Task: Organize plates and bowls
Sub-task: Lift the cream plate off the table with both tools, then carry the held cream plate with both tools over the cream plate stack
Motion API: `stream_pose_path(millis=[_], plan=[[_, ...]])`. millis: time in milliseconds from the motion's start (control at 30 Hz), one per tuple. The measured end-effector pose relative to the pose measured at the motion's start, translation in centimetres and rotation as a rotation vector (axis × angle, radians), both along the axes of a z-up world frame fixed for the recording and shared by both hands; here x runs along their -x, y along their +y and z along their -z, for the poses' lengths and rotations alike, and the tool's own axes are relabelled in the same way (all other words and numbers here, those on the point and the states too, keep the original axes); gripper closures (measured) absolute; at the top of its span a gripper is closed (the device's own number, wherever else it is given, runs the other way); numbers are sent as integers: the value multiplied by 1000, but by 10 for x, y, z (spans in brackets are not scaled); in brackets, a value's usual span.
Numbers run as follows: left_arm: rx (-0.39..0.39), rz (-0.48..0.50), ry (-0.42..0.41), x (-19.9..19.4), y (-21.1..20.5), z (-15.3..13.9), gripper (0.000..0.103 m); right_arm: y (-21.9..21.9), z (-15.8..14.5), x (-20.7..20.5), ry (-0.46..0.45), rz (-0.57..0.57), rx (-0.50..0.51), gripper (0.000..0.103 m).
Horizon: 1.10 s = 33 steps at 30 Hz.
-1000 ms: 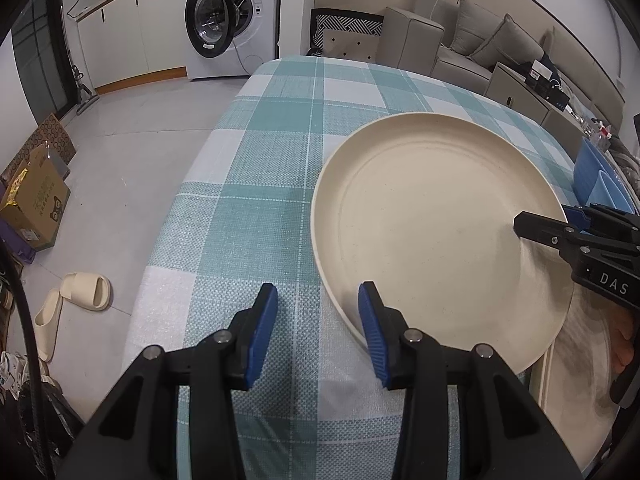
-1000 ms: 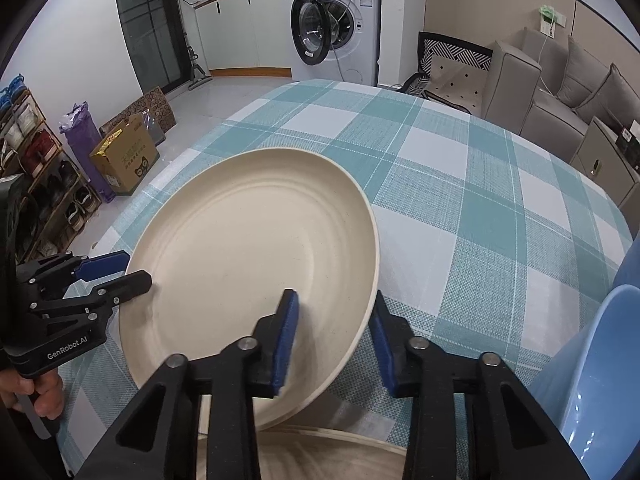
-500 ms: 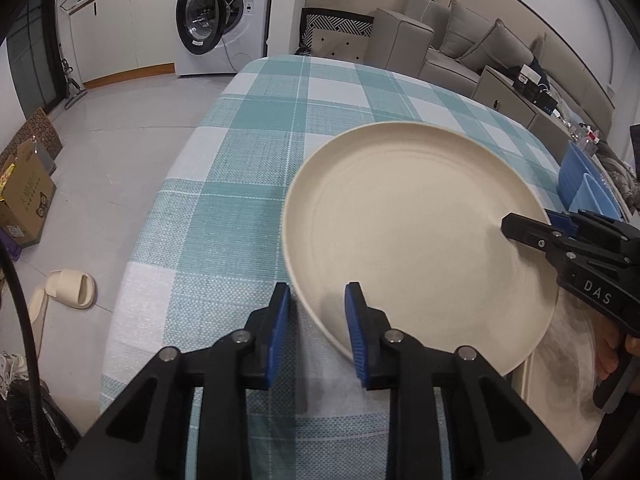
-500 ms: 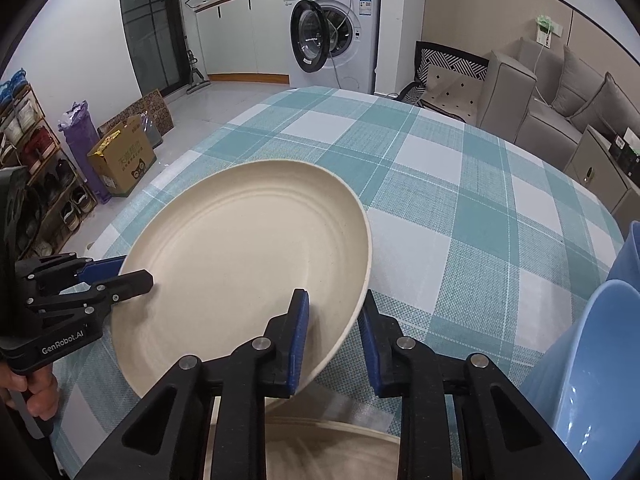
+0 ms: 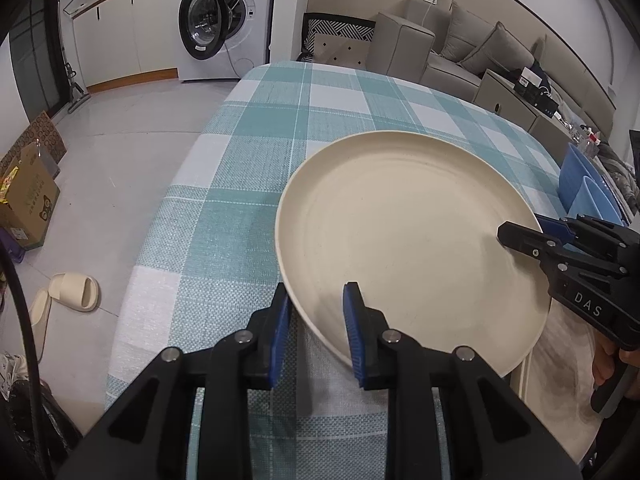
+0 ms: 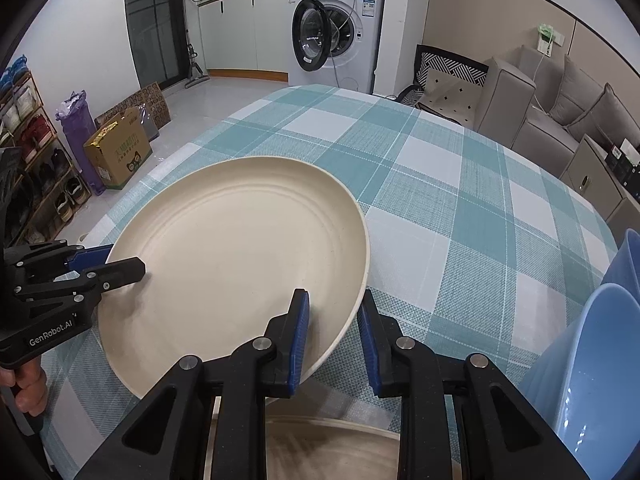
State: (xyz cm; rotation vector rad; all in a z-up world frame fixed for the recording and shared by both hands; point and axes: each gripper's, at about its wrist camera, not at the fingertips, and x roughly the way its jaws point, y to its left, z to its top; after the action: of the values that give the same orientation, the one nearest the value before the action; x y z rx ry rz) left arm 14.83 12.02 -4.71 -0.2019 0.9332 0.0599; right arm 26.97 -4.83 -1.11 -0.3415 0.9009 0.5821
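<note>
A large cream plate (image 5: pixel 408 240) is held tilted above the checked tablecloth (image 5: pixel 256 152). My left gripper (image 5: pixel 316 332) is shut on the plate's near rim. My right gripper (image 6: pixel 332 336) is shut on the opposite rim of the same plate (image 6: pixel 236 256). Each gripper shows in the other's view: the right gripper (image 5: pixel 520 236) at the right edge, the left gripper (image 6: pixel 120 264) at the left edge. Another cream plate (image 6: pixel 320 448) lies below, partly hidden by my fingers. Blue bowls (image 6: pixel 600 352) stand on edge at the right.
The table's left edge (image 5: pixel 160 216) drops to the floor, where slippers (image 5: pixel 72 292) and a cardboard box (image 6: pixel 116 152) lie. A washing machine (image 6: pixel 336 28) and a grey sofa (image 6: pixel 560 112) stand beyond the table. The blue bowls also show in the left wrist view (image 5: pixel 584 188).
Both grippers closed from open onto the cream plate's opposite rims. The plate has risen off the lower plate and tilted.
</note>
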Motion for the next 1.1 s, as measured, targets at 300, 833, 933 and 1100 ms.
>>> stream_pose_path(millis=[300,833,933,1100], plan=[[-20,-5,-16,3,-2,-6,78,-1,-2,3,-10,1,0,78],[-54,2,-69,14,-10,-30,78,-13,-25,18,-54,13,-29,78],[-62,7,-83,18,-13,-36,78,-18,-32,24,-68,18,-36,78],[-76,17,-105,24,-20,-46,78,-25,-44,34,-88,27,-47,78]])
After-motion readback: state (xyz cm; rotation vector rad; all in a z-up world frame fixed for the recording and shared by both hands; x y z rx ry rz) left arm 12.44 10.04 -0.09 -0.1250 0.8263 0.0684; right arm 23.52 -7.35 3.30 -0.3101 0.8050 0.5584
